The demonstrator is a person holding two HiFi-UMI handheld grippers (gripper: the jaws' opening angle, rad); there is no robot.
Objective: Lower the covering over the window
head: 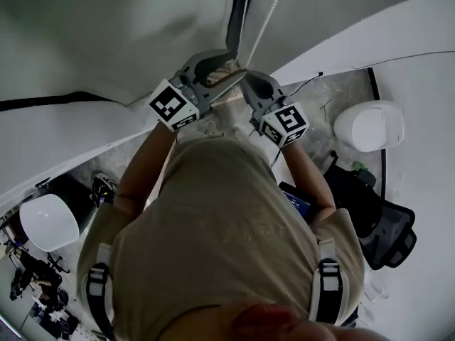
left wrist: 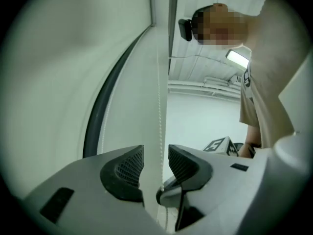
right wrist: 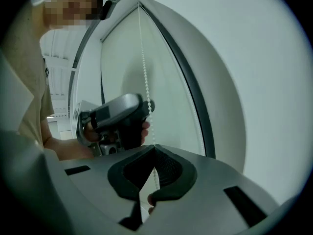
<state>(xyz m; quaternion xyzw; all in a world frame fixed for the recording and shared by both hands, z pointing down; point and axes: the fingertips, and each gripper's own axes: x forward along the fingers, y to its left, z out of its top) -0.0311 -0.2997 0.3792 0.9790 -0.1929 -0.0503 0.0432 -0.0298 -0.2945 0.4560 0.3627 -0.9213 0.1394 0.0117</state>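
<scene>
White bead chain [right wrist: 145,82] hangs along the roller blind [right wrist: 168,97], straight ahead of both tools. I note my right gripper [right wrist: 155,148] has its jaws closed, pinching the chain. My left gripper [left wrist: 155,151] sits further up the same chain, jaws apart, with the chain loose between them.

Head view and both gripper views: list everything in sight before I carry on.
bead cord: one, white, hanging in front of the window
window covering: one, pale, behind the cord
window frame: one, dark, edging the window
domes: two, white, floor right and left
bag: one, black, floor right
shirt: one, tan, on the person
left claw: one, grey, open around the cord
right claw: one, grey, shut on the cord
</scene>
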